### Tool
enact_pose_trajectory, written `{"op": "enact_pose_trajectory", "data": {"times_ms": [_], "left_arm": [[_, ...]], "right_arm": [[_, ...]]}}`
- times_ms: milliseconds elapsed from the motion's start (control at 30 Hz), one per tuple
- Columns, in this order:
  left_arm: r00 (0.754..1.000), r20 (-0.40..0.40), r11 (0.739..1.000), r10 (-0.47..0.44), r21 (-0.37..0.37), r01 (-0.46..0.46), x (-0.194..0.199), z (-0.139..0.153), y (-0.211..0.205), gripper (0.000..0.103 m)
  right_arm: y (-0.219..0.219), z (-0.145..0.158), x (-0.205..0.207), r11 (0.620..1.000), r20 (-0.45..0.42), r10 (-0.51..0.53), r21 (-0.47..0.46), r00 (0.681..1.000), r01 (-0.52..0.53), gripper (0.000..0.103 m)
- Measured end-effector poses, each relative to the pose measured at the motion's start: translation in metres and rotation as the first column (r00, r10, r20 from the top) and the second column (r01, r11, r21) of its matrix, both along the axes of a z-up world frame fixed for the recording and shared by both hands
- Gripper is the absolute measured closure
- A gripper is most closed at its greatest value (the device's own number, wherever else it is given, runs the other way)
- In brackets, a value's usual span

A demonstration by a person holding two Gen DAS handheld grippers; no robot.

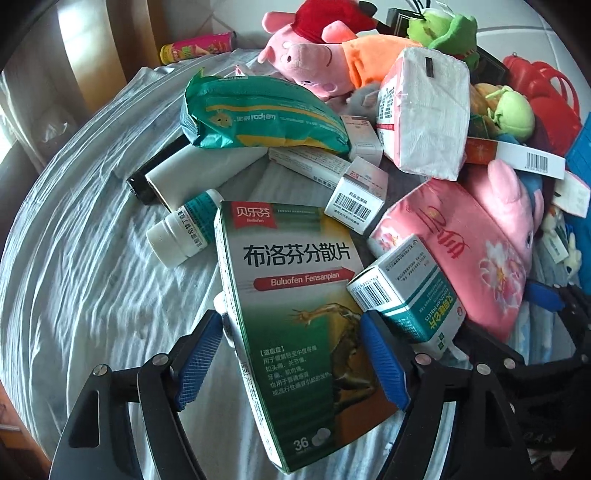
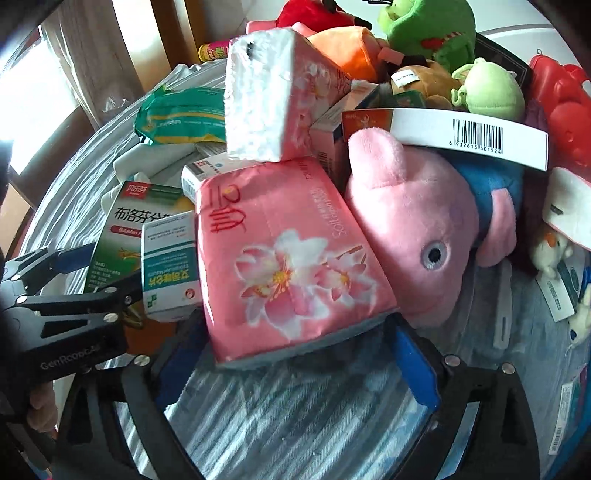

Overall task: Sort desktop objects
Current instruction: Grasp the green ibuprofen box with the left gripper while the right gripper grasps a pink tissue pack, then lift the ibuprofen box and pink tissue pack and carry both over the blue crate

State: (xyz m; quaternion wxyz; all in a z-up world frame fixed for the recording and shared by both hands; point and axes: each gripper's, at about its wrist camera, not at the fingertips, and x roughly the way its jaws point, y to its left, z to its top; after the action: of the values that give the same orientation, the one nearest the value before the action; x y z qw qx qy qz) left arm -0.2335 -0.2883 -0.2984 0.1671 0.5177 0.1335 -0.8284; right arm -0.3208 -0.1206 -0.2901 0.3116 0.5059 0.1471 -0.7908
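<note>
Your left claw [image 1: 291,354] has the green ibuprofen box [image 1: 295,306] lying lengthwise between its blue pads [image 1: 197,363]. The right pad sits at the box's edge; the left one stands just off its white side, so the jaws look spread rather than clamped, though whether the pads press I cannot tell for sure. The box lies tilted on the striped cloth [image 1: 74,258] that covers the bench.

Take that box as your landmark. Just to its right a small teal-and-white carton [image 1: 406,295] leans against it, and beyond that lies the pink tissue pack [image 1: 443,240] with a flower print. Your right claw [image 2: 295,354] is spread wide around the near end of that pack [image 2: 288,258]; its pads stand at the pack's corners and the frames do not show them pressing.

Behind the green box lies a white bottle [image 1: 181,232] on its side, then a barcoded white carton [image 1: 358,195], a white tube [image 1: 192,177] and a green wipes pouch [image 1: 258,118]. Farther back and to the right are a white-ended tissue pack [image 1: 424,110], a pink pig plush [image 1: 314,62], green frog plushes [image 1: 443,26] and a red plastic basket [image 1: 546,88]. Right of the flowered tissue pack rests another pink plush [image 2: 424,229], with a barcoded sleeve [image 2: 469,136] across its top.
</note>
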Motion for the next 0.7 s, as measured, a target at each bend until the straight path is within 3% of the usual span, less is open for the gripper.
{"op": "enact_pose_trajectory", "data": {"times_ms": [67, 300, 700], "left_arm": [[1.0, -0.005, 1.0, 0.004, -0.007, -0.004, -0.003, 0.0, -0.003, 0.027], [0.998, -0.064, 0.999, -0.005, -0.032, 0.003, 0.008, 0.015, 0.0, 0.057], [0.997, -0.055, 0.996, -0.056, -0.071, 0.052, 0.062, 0.03, 0.05, 0.066]], "right_arm": [[-0.003, -0.005, -0.011, 0.999, 0.043, -0.004, -0.043, 0.999, 0.006, 0.002], [0.007, -0.001, 0.004, 1.0, 0.053, -0.013, 0.02, 0.999, 0.012, 0.007], [0.081, 0.002, 0.079, 0.995, 0.136, -0.09, 0.065, 0.987, 0.082, 0.007]]}}
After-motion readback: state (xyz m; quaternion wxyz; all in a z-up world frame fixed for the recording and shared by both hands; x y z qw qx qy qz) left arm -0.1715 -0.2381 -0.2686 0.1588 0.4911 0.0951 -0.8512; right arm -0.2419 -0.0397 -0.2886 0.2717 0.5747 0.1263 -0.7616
